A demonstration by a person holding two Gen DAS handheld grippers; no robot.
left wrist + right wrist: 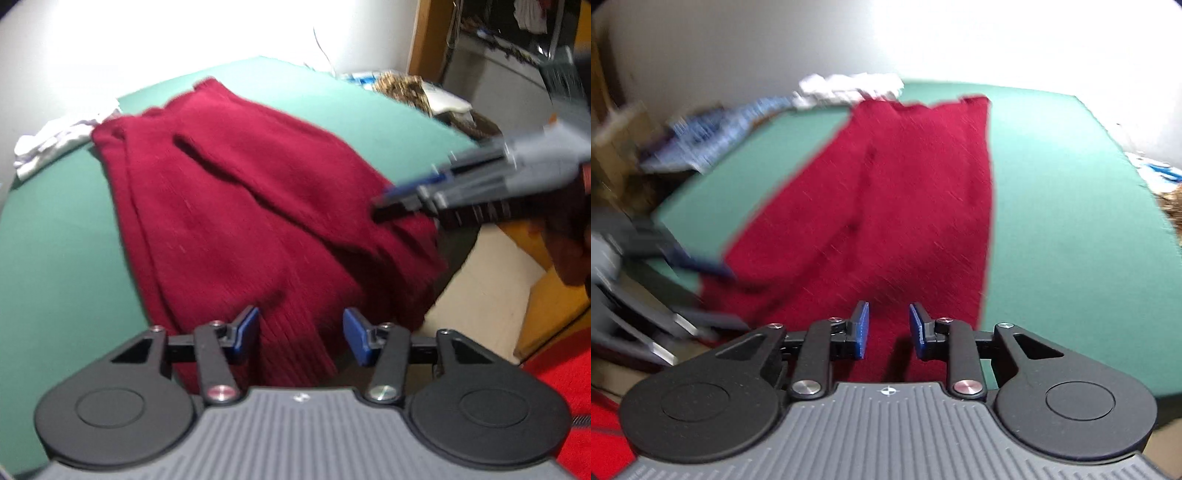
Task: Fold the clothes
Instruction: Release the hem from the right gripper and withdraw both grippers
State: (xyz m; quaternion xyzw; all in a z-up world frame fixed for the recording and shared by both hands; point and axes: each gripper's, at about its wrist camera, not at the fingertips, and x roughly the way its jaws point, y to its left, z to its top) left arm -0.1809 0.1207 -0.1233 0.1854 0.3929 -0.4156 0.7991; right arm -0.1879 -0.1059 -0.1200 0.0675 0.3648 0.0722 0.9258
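The dark red ribbed knit garment (236,206) is lying lengthwise on the green padded table (55,236), already doubled into a long narrow strip, its near end hanging over the table's edge. At least one crosswise fold seems to be remaining. The left gripper (300,338) and right gripper (888,328) are hovering at that end, jaws parted, gripping nothing.

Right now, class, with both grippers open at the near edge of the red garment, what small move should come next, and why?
Probably ease both grippers forward and close them on the near hem. The left gripper and right gripper stand open with the red garment lying between their fingers, not yet pinched. It is spread lengthwise on the green table, so lifting the hem could start a fold.
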